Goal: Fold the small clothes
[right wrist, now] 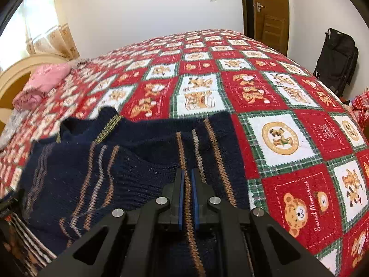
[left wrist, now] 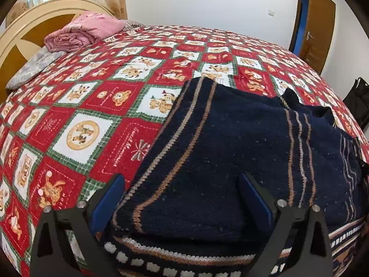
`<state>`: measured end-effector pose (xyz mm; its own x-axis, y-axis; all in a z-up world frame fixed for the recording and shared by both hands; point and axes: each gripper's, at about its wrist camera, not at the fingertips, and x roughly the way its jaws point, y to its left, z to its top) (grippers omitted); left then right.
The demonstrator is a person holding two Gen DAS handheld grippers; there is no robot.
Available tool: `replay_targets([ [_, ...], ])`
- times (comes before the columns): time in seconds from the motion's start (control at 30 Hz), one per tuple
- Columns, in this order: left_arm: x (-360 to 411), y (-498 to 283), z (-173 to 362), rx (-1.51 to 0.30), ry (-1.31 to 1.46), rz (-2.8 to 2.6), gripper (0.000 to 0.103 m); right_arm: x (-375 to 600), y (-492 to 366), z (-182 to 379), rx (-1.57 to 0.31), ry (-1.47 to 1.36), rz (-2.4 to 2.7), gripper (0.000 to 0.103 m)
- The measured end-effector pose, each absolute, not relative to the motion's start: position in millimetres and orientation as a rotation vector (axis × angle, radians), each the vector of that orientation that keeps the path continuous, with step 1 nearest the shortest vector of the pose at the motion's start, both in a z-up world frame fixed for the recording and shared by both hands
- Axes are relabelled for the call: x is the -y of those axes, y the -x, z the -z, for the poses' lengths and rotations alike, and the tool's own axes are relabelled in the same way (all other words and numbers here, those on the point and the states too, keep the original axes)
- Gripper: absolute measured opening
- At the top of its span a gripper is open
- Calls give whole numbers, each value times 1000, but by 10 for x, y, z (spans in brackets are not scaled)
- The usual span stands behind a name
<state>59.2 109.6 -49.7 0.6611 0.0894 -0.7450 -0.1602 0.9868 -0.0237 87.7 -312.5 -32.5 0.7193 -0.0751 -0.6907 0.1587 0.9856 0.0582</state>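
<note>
Fold in progress: right gripper [right wrist: 187,184] pinches the navy striped knitted sweater [left wrist: 230,143] on the red patchwork bed [left wrist: 96,97]; left gripper [left wrist: 182,198] gapes wide, empty, awaiting the next fold

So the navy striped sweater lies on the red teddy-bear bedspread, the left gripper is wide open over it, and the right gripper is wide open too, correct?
Not quite. The right gripper is not wide open: the right wrist view shows its blue pads pinched shut on a fold of the navy striped sweater. The rest stands: the sweater lies on the red teddy-bear bedspread, and the left gripper is wide open over it.
</note>
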Motion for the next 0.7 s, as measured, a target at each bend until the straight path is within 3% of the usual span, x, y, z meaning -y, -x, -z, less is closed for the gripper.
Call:
replay_targets([
  [0.37,-904,-458,353,-826,-15,-130,103,2741,-195,-339,-491,-411,-133,7],
  [0.7,-748,-118,134,-813,-21,-47,103,2410,35,-181,-656,-676,-463,7],
])
